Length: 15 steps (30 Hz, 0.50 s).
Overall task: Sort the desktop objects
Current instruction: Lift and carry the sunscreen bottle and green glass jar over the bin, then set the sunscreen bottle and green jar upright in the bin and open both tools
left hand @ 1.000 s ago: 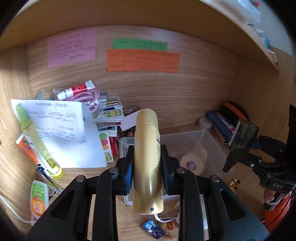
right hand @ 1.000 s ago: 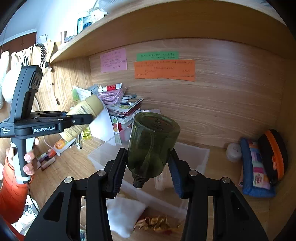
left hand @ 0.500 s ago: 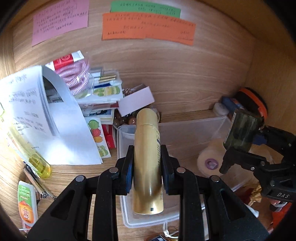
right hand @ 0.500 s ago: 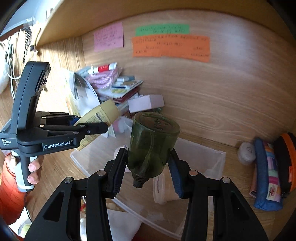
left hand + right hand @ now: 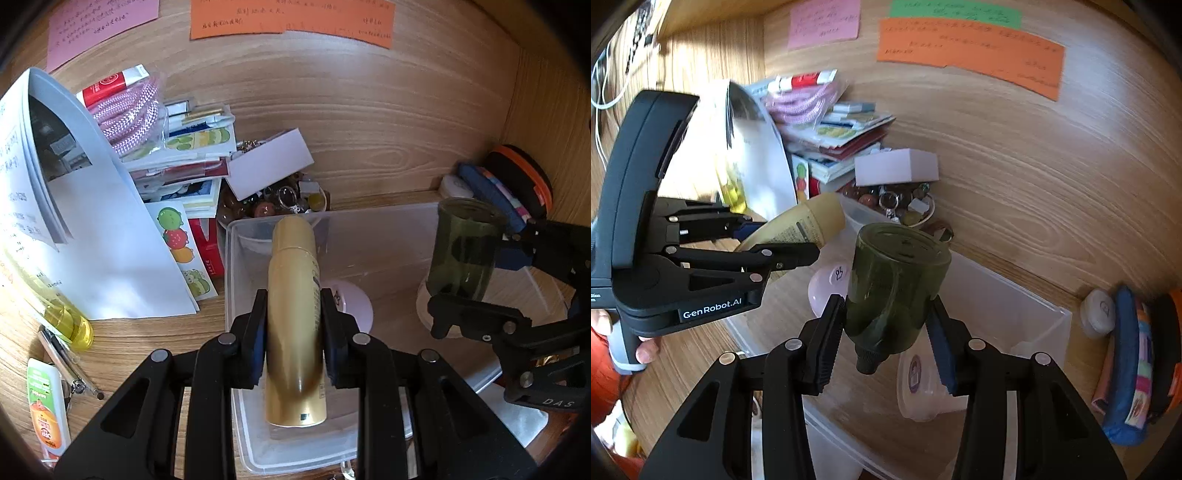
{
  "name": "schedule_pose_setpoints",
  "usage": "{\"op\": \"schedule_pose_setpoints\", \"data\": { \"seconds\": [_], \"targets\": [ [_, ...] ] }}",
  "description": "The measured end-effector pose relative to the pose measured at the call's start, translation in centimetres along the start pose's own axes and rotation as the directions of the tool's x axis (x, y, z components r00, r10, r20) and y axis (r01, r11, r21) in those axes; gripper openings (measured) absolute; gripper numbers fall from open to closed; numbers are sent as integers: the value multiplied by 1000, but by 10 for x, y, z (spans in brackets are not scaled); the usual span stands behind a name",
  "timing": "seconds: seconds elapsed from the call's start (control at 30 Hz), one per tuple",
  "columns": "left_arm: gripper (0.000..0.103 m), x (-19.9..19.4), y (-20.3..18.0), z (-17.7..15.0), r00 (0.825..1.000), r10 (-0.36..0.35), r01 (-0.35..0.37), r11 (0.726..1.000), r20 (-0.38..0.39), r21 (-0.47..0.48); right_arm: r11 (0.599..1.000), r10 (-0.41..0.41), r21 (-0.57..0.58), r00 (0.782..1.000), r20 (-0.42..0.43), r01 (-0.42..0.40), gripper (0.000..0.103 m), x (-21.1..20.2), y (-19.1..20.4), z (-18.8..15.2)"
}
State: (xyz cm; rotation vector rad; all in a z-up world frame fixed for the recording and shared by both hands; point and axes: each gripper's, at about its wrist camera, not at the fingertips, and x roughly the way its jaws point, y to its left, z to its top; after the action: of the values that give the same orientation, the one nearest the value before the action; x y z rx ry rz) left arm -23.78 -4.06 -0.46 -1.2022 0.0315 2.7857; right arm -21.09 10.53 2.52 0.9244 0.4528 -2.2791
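Observation:
My left gripper [image 5: 293, 314] is shut on a gold bottle [image 5: 295, 317], held lengthwise over the left part of a clear plastic bin [image 5: 236, 406]. My right gripper [image 5: 886, 325] is shut on a dark green bottle [image 5: 894, 284], neck toward the camera, above the same bin [image 5: 1008, 306]. From the left wrist view the green bottle [image 5: 463, 247] hangs over the bin's right side. The right wrist view shows the gold bottle [image 5: 801, 225] in the left gripper [image 5: 798, 240]. A pale pink round item [image 5: 351, 299] and a white jar [image 5: 919, 387] lie inside the bin.
Papers [image 5: 85, 236], stacked booklets [image 5: 192, 162], a pink cord [image 5: 129, 114] and a bowl of trinkets [image 5: 280, 199] crowd the back left. A yellow bottle [image 5: 70, 321], pens and an orange tube [image 5: 46, 410] lie at left. Pouches [image 5: 1134, 362] lean at right.
Both grippers have come down and forward over the bin, each keeping its bottle. The bin now fills more of both views.

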Motion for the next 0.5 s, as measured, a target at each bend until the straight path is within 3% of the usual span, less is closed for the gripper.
{"op": "schedule_pose_setpoints", "data": {
  "seconds": [0.5],
  "targets": [
    [26, 8, -2, -6, 1000, 13, -13, 1000, -20, 14, 994, -15, -112, 987, -160, -3, 41, 34, 17, 5]
  ]
}}
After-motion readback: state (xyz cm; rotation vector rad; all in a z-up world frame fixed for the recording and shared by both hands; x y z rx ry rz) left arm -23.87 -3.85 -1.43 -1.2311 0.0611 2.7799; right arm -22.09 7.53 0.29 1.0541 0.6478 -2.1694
